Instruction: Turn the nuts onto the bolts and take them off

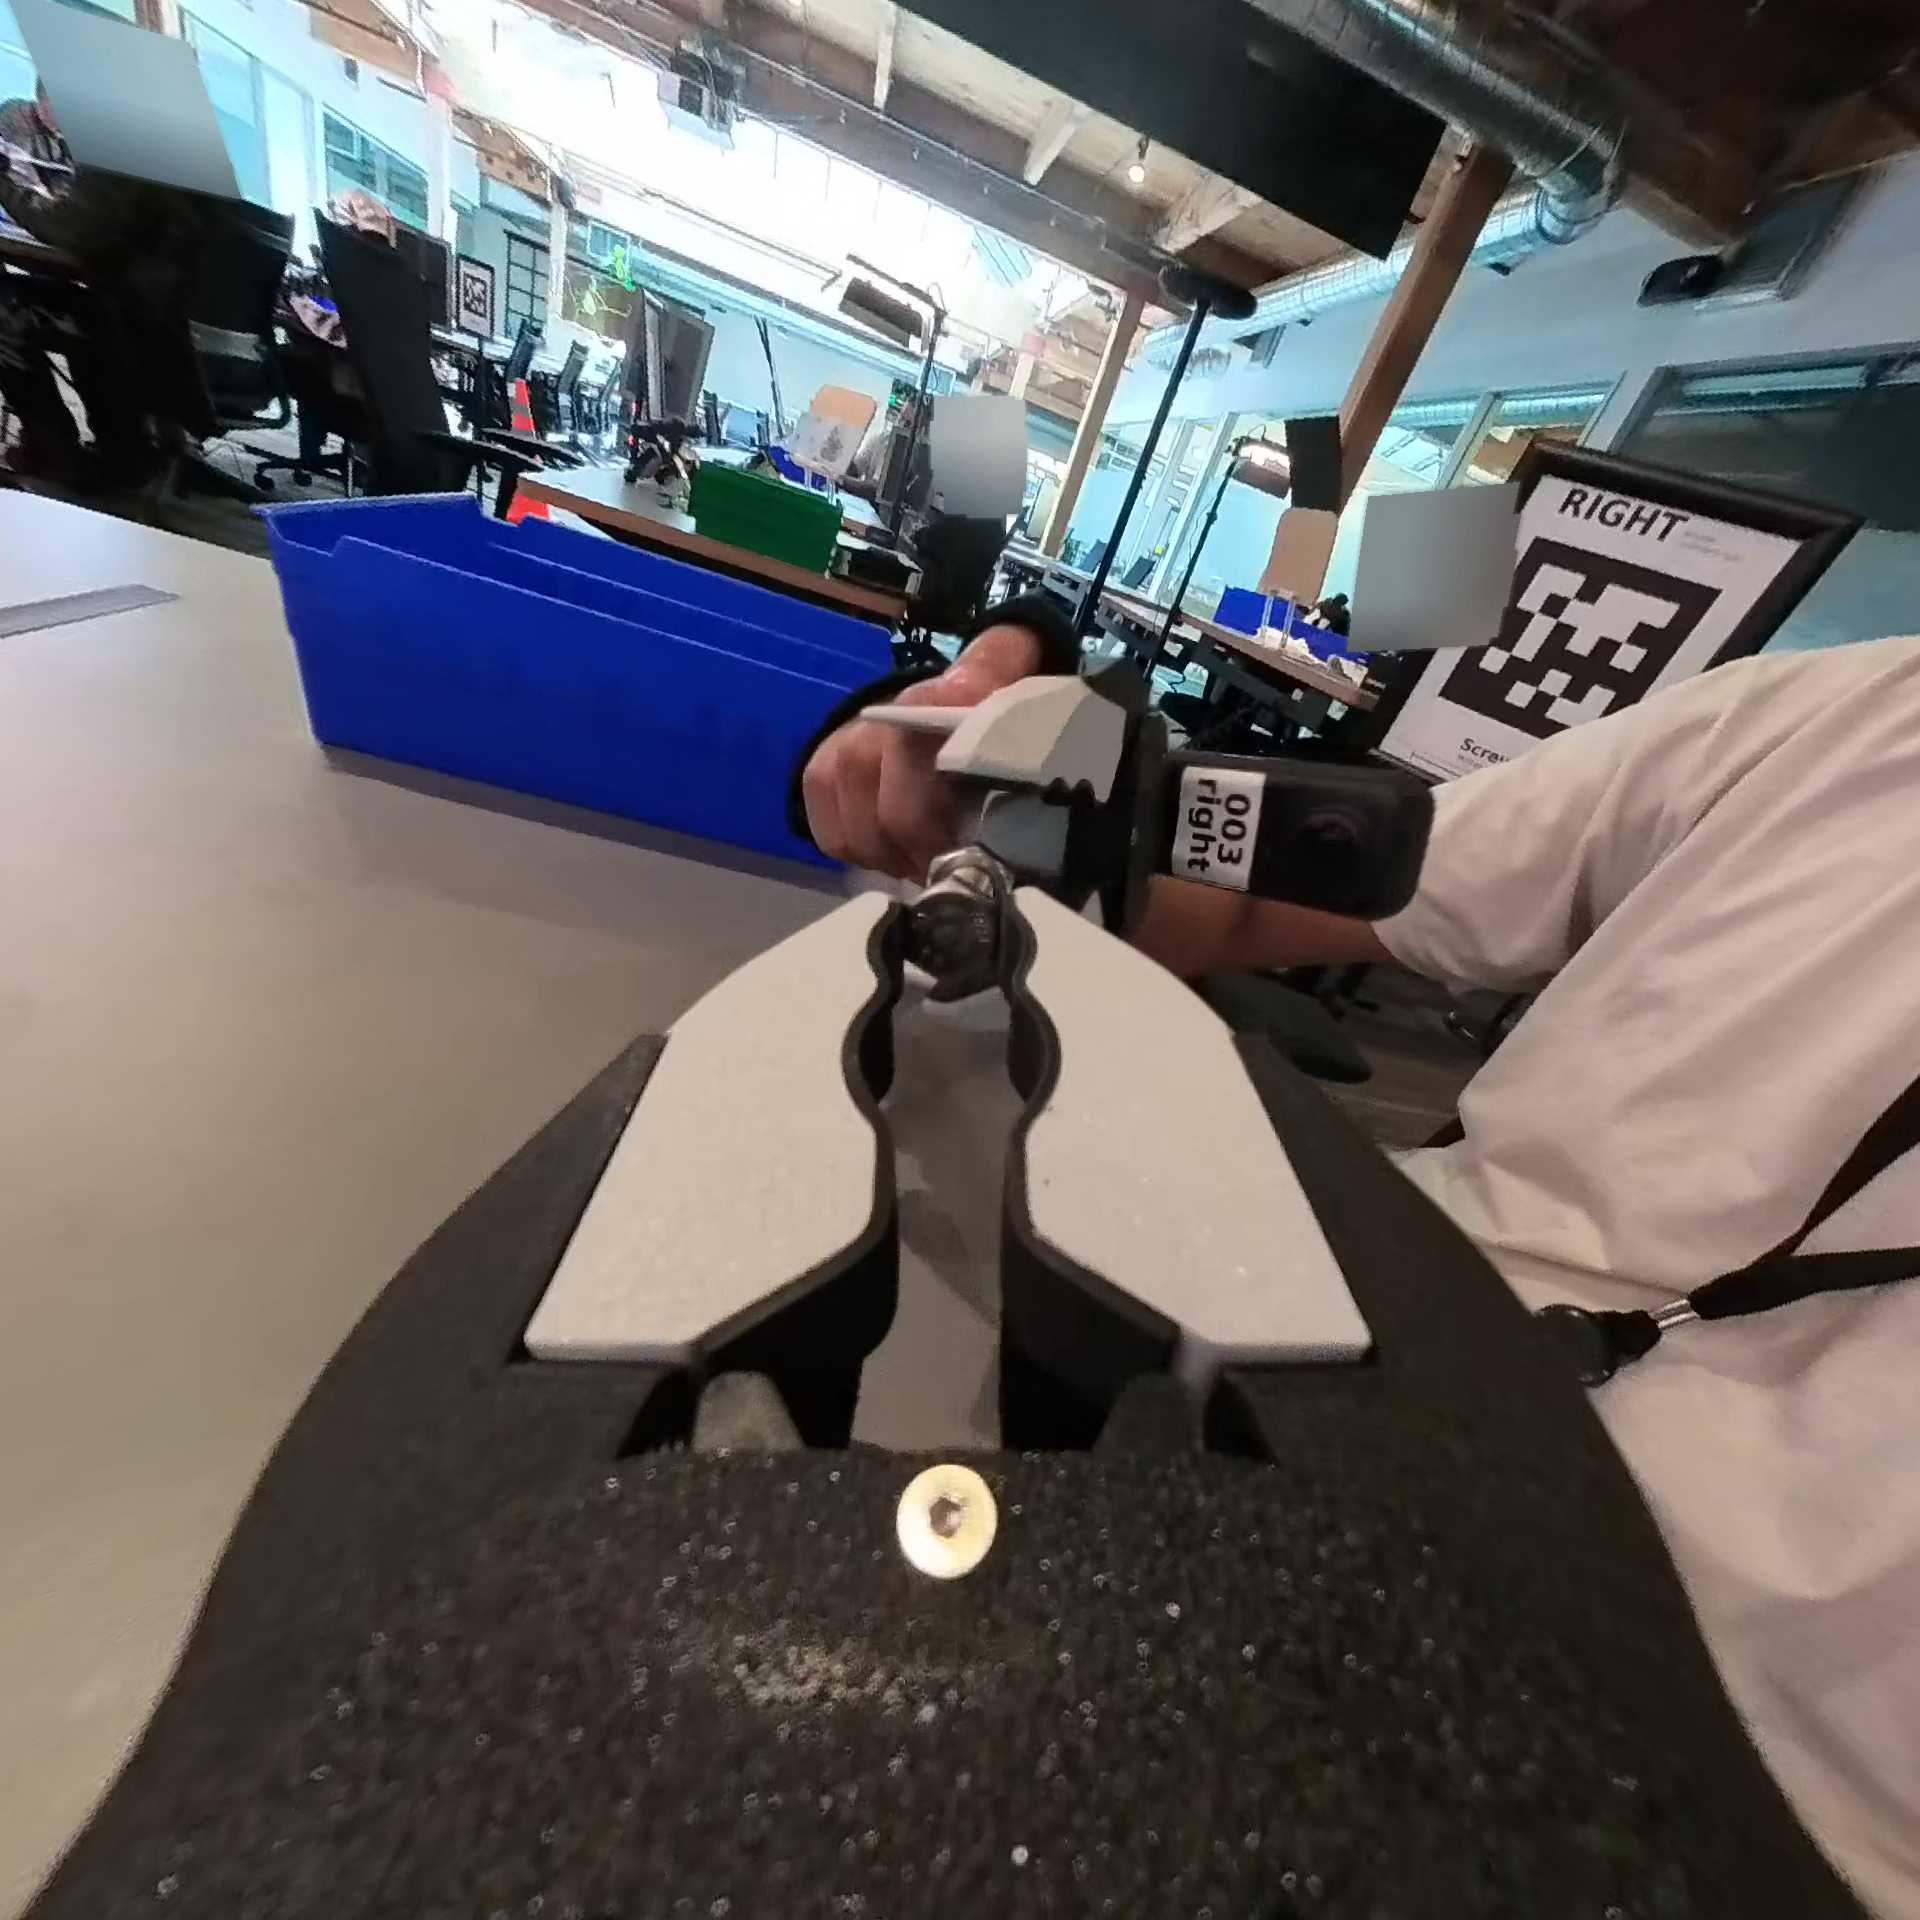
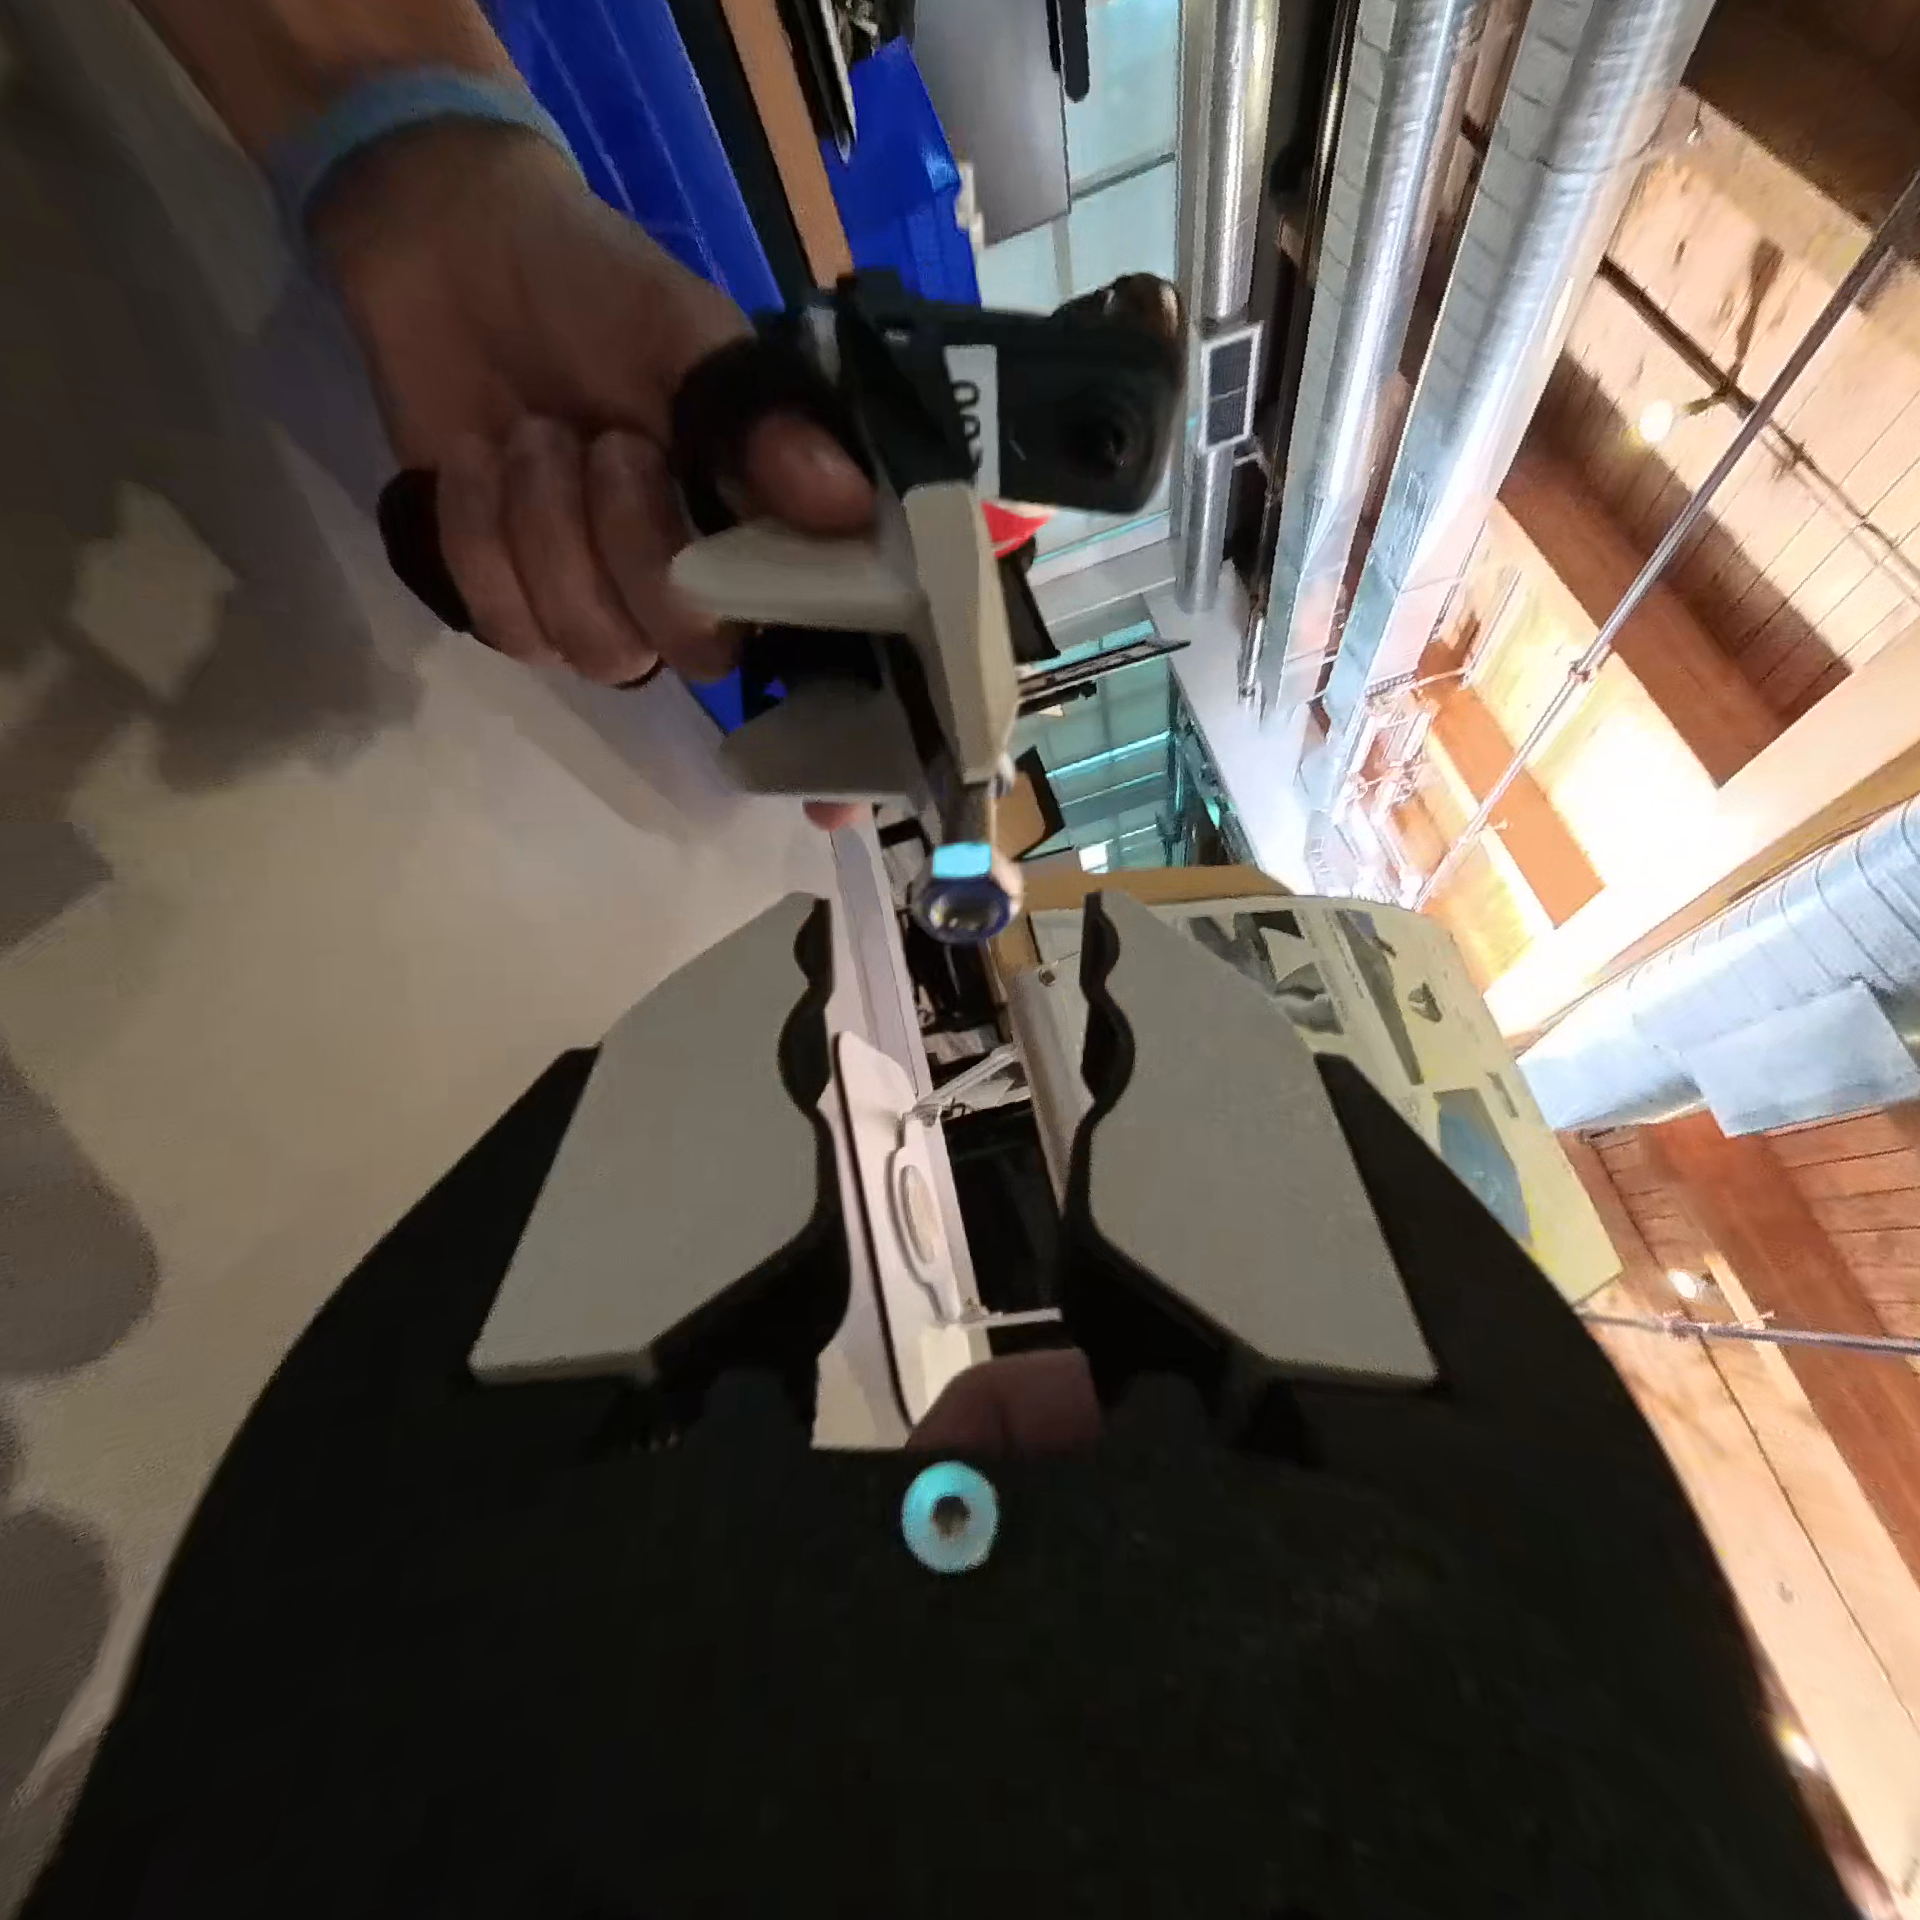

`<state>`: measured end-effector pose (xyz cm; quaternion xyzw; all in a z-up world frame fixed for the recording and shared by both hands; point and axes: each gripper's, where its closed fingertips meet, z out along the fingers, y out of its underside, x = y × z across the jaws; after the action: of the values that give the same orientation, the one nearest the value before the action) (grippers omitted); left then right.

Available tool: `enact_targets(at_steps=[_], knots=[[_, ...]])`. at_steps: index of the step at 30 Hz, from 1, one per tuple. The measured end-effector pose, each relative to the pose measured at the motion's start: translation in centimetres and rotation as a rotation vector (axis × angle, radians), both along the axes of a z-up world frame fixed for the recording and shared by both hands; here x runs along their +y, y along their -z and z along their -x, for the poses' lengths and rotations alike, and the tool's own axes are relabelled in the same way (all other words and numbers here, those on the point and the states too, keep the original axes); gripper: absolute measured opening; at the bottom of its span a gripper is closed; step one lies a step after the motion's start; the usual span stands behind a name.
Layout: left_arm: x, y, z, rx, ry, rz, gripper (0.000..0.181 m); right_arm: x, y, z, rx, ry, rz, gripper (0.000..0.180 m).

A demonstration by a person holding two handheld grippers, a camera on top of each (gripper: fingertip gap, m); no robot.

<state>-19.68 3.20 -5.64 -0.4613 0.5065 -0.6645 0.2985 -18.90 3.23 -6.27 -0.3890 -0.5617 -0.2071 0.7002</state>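
- Bench (image 1: 208, 987): pale and bare in front of the bin. The work is held up in the air on the near side of the bin, not resting on anything, so whatever slips will fall to this surface and may roll.
- Bin (image 1: 540, 665): blue and long, standing on the bench. Both tools meet just in front of its right-hand end.
- Left tool (image 1: 951, 940): closed on the bolt, with the tips pinching one end and the jaws otherwise nearly together. Only the very tips are holding, which I judge a thin grip. A twist applied at the other end could spin the bolt in the tips or lever it out.
- Right tool (image 2: 956, 920): jaws spread wide and empty, with the tips either side of the nut and not touching it. This view is blurred and rolled onto its side. If the jaws close off-centre they could catch a corner of the hex, knock the bolt askew or skid off.
- Bolt (image 1: 964, 878): short and steel, pointing from the left tool's tips towards the right tool, in front of the bin's right end.
- Nut (image 2: 961, 899): sits on the bolt's free end. How far it is threaded on I cannot tell. If it is nearly off, one more turn could drop it.
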Motion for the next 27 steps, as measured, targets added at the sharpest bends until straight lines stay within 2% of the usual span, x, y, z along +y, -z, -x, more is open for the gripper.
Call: enact_targets(at_steps=[4,7,13,18,21,23,27], knots=[[-0.6,0.2,-0.2,0.007,0.023,0.002,0.017,-0.4,-0.1,0.3,0.002,-0.031,0.010,0.020],[-0.8,0.3,-0.2,0.010,0.021,-0.029,0.017,-0.6,0.0,0.4,0.101,-0.087,0.168,0.019],[-0.1,-0.1,0.0,-0.002,-0.083,-0.188,0.017,-0.2,0.0,0.8,0.551,-0.306,0.853,0.019],[0.7,0.0,0.0,-0.005,-0.181,-0.330,0.017,0.3,-0.7,0.9,1.001,-0.573,1.443,0.019],[1.3,0.6,-0.2,0.031,-0.231,-0.402,0.017,0.9,-0.2,0.7,1.187,-0.678,1.758,0.019],[1.2,0.5,-0.2,0.029,-0.220,-0.367,0.017,0.8,-0.3,0.7,1.209,-0.720,1.786,0.019],[1.3,-0.1,0.0,0.003,-0.180,-0.242,0.017,0.2,-1.4,0.7,1.043,-0.660,1.426,0.042]])
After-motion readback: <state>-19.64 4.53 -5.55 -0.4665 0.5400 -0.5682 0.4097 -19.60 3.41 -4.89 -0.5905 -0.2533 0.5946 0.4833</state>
